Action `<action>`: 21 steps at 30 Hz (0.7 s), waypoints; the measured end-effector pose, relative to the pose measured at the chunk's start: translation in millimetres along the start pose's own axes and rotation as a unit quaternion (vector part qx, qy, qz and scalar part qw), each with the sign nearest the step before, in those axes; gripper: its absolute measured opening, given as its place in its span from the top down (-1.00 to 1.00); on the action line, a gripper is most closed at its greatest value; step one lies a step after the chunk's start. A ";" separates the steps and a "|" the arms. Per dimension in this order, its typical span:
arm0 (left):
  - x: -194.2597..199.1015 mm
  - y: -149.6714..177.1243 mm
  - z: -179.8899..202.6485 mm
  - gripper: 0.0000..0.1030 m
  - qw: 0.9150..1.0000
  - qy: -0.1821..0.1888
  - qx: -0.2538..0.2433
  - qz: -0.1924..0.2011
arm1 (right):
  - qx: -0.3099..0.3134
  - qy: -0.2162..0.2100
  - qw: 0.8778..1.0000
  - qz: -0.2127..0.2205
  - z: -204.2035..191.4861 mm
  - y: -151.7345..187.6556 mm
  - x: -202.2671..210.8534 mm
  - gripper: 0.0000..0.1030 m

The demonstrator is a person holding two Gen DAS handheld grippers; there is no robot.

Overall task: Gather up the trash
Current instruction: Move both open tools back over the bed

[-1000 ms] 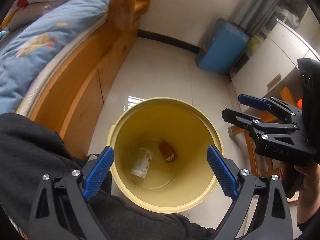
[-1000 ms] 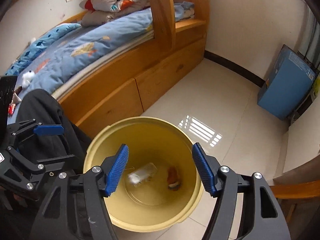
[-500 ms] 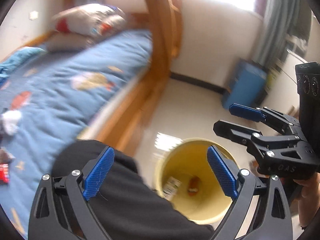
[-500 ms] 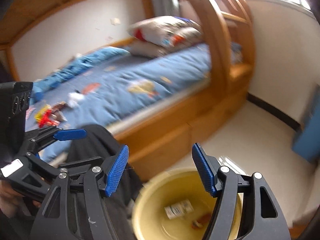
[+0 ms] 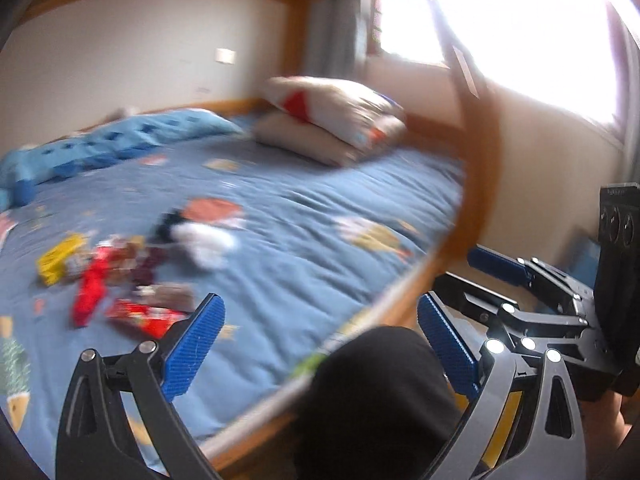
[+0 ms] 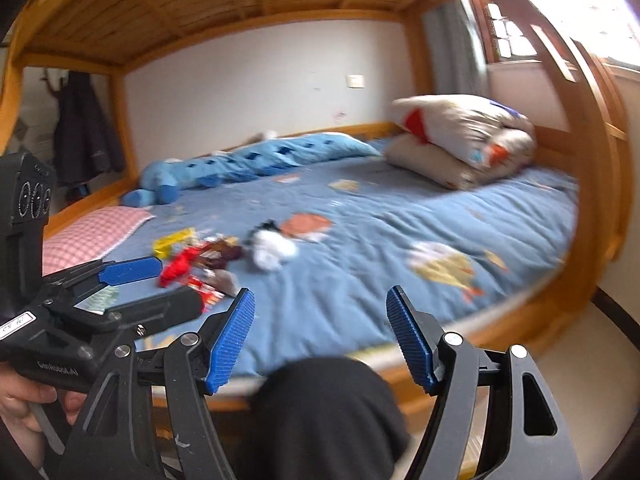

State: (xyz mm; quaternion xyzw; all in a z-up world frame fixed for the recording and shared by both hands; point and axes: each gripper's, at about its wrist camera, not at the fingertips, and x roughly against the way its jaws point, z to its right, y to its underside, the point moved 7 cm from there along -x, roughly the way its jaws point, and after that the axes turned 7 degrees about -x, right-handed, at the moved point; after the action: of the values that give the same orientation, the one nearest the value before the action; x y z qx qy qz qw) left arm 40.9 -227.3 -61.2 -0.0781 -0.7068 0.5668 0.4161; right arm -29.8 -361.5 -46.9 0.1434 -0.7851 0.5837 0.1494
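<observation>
Both your grippers, left [image 5: 316,344] & right [image 6: 320,336], gape wide, empty. Wrappers [image 6: 192,260] lie mid-bed [image 6: 360,280], blurred; prob. light, crinkly, slippery foil. Pinch a flat edge.

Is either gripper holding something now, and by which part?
Nothing is held: the left gripper and the right gripper are both open and empty above the bed.

Two grippers [image 5: 318,344] [image 6: 320,340]; one wrapper pile [image 6: 196,262], count unclear; two stacked pillows [image 6: 460,140]; one bed [image 6: 360,248]
</observation>
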 end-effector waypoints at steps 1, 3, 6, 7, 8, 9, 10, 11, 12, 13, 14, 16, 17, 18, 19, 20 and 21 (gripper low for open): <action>5.2 0.1 -10.9 -0.90 1.000 -0.016 0.009 0.008 | 0.005 -0.009 1.000 0.002 -7.9 -2.2 -6.3 -0.30; 18.1 1.0 -38.9 -0.92 0.998 -0.055 0.034 0.026 | 0.019 -0.028 0.999 0.002 -26.9 -5.8 -20.9 -0.30; 33.6 6.0 -72.6 -0.92 0.991 -0.106 0.063 0.044 | 0.030 -0.056 0.998 0.002 -51.5 -8.3 -42.1 -0.30; 39.3 9.4 -85.5 -0.92 0.988 -0.129 0.074 0.051 | 0.032 -0.065 0.997 0.002 -58.8 -8.8 -47.6 -0.30; 43.3 12.5 -95.6 -0.92 0.984 -0.148 0.081 0.054 | 0.035 -0.076 0.996 0.004 -68.0 -10.3 -54.3 -0.30; 47.2 17.0 -108.7 -0.92 0.979 -0.172 0.090 0.056 | 0.037 -0.081 0.996 0.006 -74.5 -11.1 -58.6 -0.30; 50.3 21.2 -117.7 -0.92 0.977 -0.184 0.097 0.056 | 0.040 -0.085 0.996 0.006 -80.0 -12.5 -63.7 -0.30; 52.9 25.2 -127.3 -0.92 0.974 -0.196 0.105 0.054 | 0.042 -0.095 0.995 0.006 -88.6 -14.1 -71.1 -0.30; 53.9 30.0 -138.4 -0.92 0.970 -0.206 0.116 0.049 | 0.042 -0.101 0.994 0.006 -93.1 -14.6 -74.8 -0.30; 55.3 33.3 -145.8 -0.92 0.968 -0.212 0.123 0.046 | 0.043 -0.111 0.993 0.004 -100.9 -15.2 -81.5 -0.30; 56.7 36.5 -153.3 -0.92 0.966 -0.218 0.131 0.043 | 0.046 -0.118 0.992 0.002 -107.0 -15.5 -86.8 -0.30; 58.6 42.5 -165.6 -0.92 0.963 -0.226 0.143 0.038 | 0.053 -0.132 0.990 -0.002 -118.0 -14.8 -95.7 -0.30; 59.9 44.9 -170.2 -0.92 0.961 -0.231 0.145 0.037 | 0.056 -0.138 0.989 -0.004 -123.6 -14.4 -99.7 -0.30; 59.6 46.3 -174.1 -0.92 0.960 -0.234 0.147 0.035 | 0.058 -0.143 0.988 -0.006 -128.6 -14.2 -104.2 -0.30; 60.3 47.7 -180.0 -0.92 0.959 -0.240 0.149 0.035 | 0.061 -0.148 0.987 -0.009 -132.7 -13.4 -107.9 -0.30; 60.2 48.8 -180.9 -0.92 0.958 -0.242 0.148 0.035 | 0.061 -0.153 0.986 -0.014 -137.0 -12.4 -113.2 -0.30; 59.9 50.2 -184.0 -0.92 0.957 -0.245 0.149 0.034 | 0.060 -0.160 0.985 -0.018 -141.3 -11.8 -117.6 -0.30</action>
State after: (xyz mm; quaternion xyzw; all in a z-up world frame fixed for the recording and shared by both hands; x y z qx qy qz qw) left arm 108.8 -39.7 -72.6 0.1022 -0.6918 0.6810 0.2173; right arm 92.0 -223.2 -45.2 0.2579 -0.7595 0.5968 0.0235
